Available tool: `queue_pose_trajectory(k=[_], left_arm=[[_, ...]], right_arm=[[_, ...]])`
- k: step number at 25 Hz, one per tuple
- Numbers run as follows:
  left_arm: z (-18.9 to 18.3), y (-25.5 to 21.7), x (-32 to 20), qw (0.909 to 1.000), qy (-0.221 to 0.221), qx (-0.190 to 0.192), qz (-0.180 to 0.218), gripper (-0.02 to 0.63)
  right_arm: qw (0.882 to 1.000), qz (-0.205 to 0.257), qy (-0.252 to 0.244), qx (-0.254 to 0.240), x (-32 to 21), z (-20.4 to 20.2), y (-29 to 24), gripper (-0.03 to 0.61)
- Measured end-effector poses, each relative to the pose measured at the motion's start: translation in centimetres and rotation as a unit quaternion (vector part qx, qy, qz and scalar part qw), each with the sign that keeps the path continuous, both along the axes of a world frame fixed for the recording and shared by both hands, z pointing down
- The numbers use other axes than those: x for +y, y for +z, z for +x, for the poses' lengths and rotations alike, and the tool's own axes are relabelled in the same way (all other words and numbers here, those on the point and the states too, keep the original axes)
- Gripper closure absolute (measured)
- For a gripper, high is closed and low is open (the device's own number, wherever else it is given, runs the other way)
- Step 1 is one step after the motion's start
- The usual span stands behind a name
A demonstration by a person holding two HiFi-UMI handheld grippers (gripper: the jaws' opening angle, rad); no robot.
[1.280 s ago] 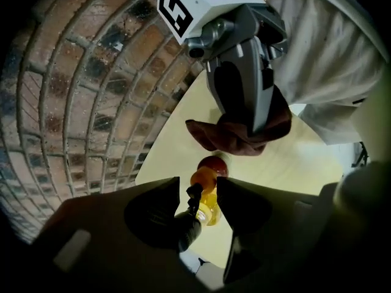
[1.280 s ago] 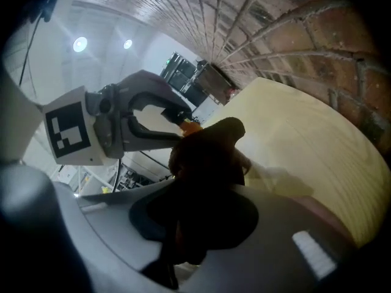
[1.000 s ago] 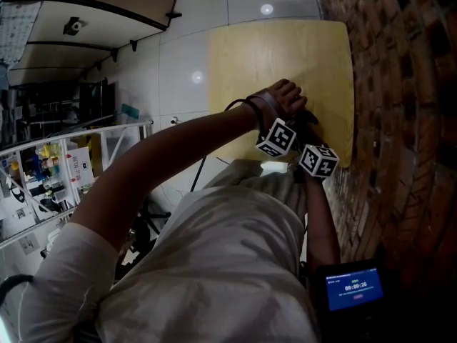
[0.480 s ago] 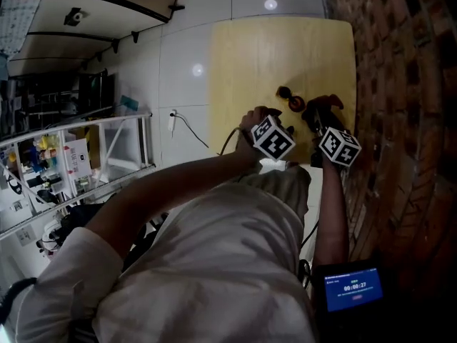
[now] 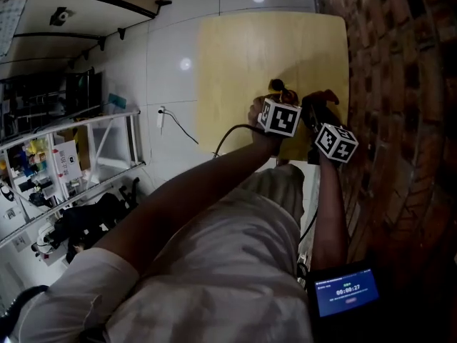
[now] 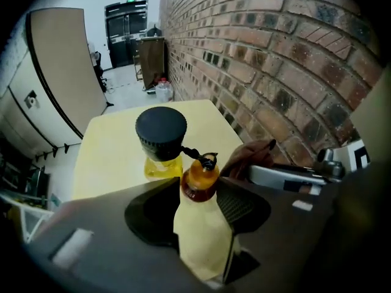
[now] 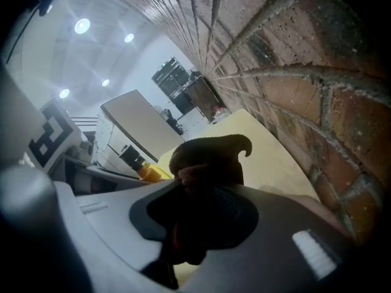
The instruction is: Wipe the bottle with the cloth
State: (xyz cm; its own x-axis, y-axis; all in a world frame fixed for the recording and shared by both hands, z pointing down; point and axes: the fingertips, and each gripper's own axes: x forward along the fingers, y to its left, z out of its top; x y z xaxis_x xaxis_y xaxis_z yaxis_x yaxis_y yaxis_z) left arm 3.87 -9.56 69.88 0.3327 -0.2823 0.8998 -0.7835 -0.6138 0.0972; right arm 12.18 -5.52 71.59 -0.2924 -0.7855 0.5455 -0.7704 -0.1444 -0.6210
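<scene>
A small bottle [image 6: 200, 179] with an amber neck stands on the yellow table [image 6: 110, 151]. A thin strap ties its black round cap [image 6: 161, 132] to the neck, and the cap hangs open behind it. My left gripper [image 6: 200, 193] has the neck between its jaws, which are closing; the pads look just clear of it. A dark brown cloth [image 7: 211, 157] is bunched in my right gripper [image 7: 204, 185], which is shut on it, just right of the bottle [image 7: 146, 173]. In the head view both grippers are at the bottle [image 5: 277, 88], the left [image 5: 280, 100] and the right [image 5: 315, 106].
A brick wall [image 5: 389, 84] runs close along the table's right side. A lit screen [image 5: 346, 291] sits low on the right. A metal rack [image 5: 64, 163] and a cable [image 5: 178, 123] are on the tiled floor to the left.
Both grippers moved forward from the table's near edge and drew apart. The bottle and its cap came into sight, and the left gripper has come up around the bottle's neck.
</scene>
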Motion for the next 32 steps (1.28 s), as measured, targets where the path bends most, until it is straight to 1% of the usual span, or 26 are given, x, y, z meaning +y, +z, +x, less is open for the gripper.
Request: queue_pose_trajectory(k=[2, 3, 4, 6, 8, 11, 13, 14, 16, 17, 18, 20, 21, 24, 26, 28, 30, 31, 32], left_arm=[[0.3, 0.5, -0.3, 0.9999, 0.004, -0.004, 0.011, 0.411], [0.4, 0.8, -0.3, 0.9998, 0.011, -0.009, 0.013, 0.438], [0.4, 1.1, -0.1, 0.9996, 0.019, -0.014, 0.013, 0.447], [0.1, 1.3, 0.4, 0.9988, 0.043, -0.02, 0.011, 0.453], [0.2, 1.3, 1.0, 0.9971, 0.072, -0.02, 0.012, 0.457], [0.8, 1.3, 1.5, 0.9921, 0.12, -0.027, 0.021, 0.457], [0.9, 1.4, 1.6, 0.9887, 0.143, -0.033, 0.03, 0.457], [0.9, 1.4, 1.6, 0.9873, 0.152, -0.035, 0.033, 0.457], [0.8, 1.2, 1.6, 0.984, 0.17, -0.037, 0.036, 0.457], [0.7, 1.3, 1.6, 0.9821, 0.181, -0.038, 0.037, 0.456], [0.6, 1.4, 1.7, 0.9802, 0.191, -0.04, 0.037, 0.456], [0.4, 1.8, 1.9, 0.9768, 0.207, -0.041, 0.037, 0.456], [0.5, 1.8, 2.0, 0.9752, 0.214, -0.042, 0.037, 0.456], [0.3, 1.5, 2.3, 0.97, 0.236, -0.042, 0.037, 0.456], [0.2, 1.4, 2.4, 0.9652, 0.255, -0.043, 0.036, 0.456], [0.0, 1.6, 2.4, 0.9585, 0.279, -0.045, 0.036, 0.457], [-0.1, 1.8, 2.3, 0.9498, 0.307, -0.046, 0.04, 0.457], [-0.2, 1.9, 2.3, 0.9454, 0.32, -0.044, 0.042, 0.456], [-0.2, 1.9, 2.3, 0.9412, 0.333, -0.041, 0.042, 0.457]], right_arm=[[1.0, 0.0, -0.004, 0.001, -0.3, 0.4, 0.4, 0.491], [1.0, 0.001, -0.006, 0.0, -0.4, 0.6, 0.5, 0.491], [1.0, 0.003, -0.008, -0.001, -0.6, 0.7, 0.5, 0.491], [1.0, 0.013, -0.013, -0.009, -1.2, 0.8, -0.2, 0.491], [0.999, 0.032, -0.024, -0.019, -2.4, 0.8, -1.5, 0.491], [0.995, 0.069, -0.06, -0.034, -5.5, 0.7, -3.4, 0.491], [0.991, 0.07, -0.099, -0.054, -7.3, -0.3, -3.6, 0.491], [0.989, 0.056, -0.123, -0.065, -7.8, -1.1, -3.1, 0.491], [0.982, 0.005, -0.17, -0.081, -8.0, -3.1, -1.0, 0.491], [0.979, -0.021, -0.184, -0.084, -7.8, -4.0, 0.4, 0.491], [0.978, -0.043, -0.186, -0.087, -7.5, -4.5, 2.0, 0.491], [0.978, -0.076, -0.171, -0.095, -7.2, -4.7, 4.8, 0.491], [0.978, -0.094, -0.166, -0.09, -7.2, -4.5, 6.1, 0.491], [0.971, -0.146, -0.183, -0.038, -6.7, -4.3, 9.2, 0.491], [0.966, -0.162, -0.201, -0.007, -6.5, -4.3, 9.9, 0.491], [0.964, -0.167, -0.206, 0.012, -6.2, -4.0, 10.0, 0.491], [0.968, -0.168, -0.185, 0.024, -5.6, -3.1, 9.8, 0.491], [0.973, -0.164, -0.163, 0.02, -5.2, -2.5, 9.5, 0.491], [0.978, -0.155, -0.137, 0.007, -4.7, -1.9, 8.9, 0.491]])
